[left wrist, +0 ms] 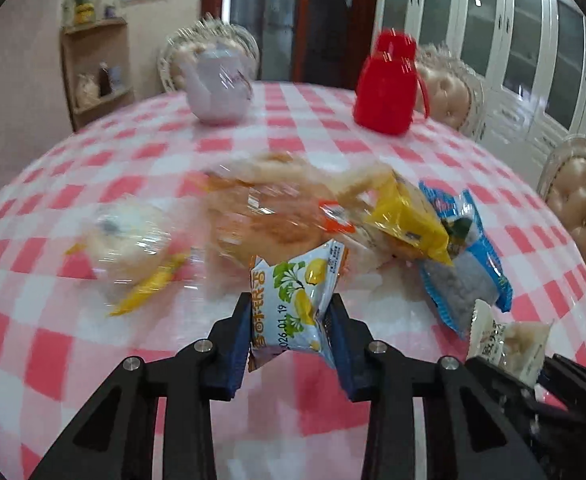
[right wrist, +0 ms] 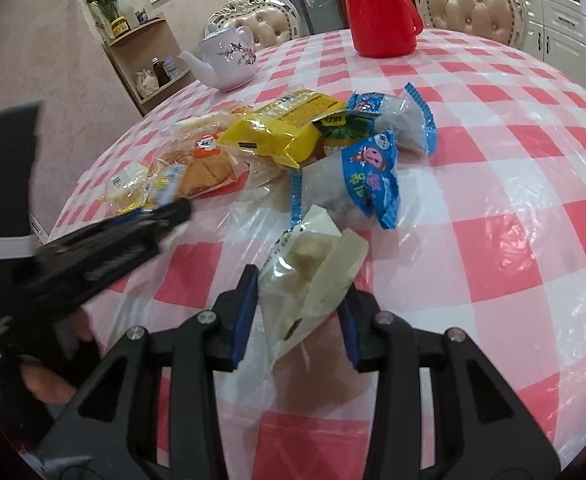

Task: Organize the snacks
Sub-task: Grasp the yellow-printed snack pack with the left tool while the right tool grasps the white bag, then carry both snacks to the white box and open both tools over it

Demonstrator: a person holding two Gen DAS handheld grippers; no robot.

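My left gripper is shut on a white snack packet printed with yellow fruit, held just above the checked tablecloth. In the right wrist view, my right gripper is shut on a pale, partly clear packet of white pieces; that packet also shows at the lower right of the left wrist view. Beyond both lies a pile: a bread packet, a yellow packet and two blue packets. A round cake in clear wrap lies apart on the left.
A white teapot and a red thermos jug stand at the far side of the round table. Padded chairs ring the table. A corner shelf with flowers stands by the wall.
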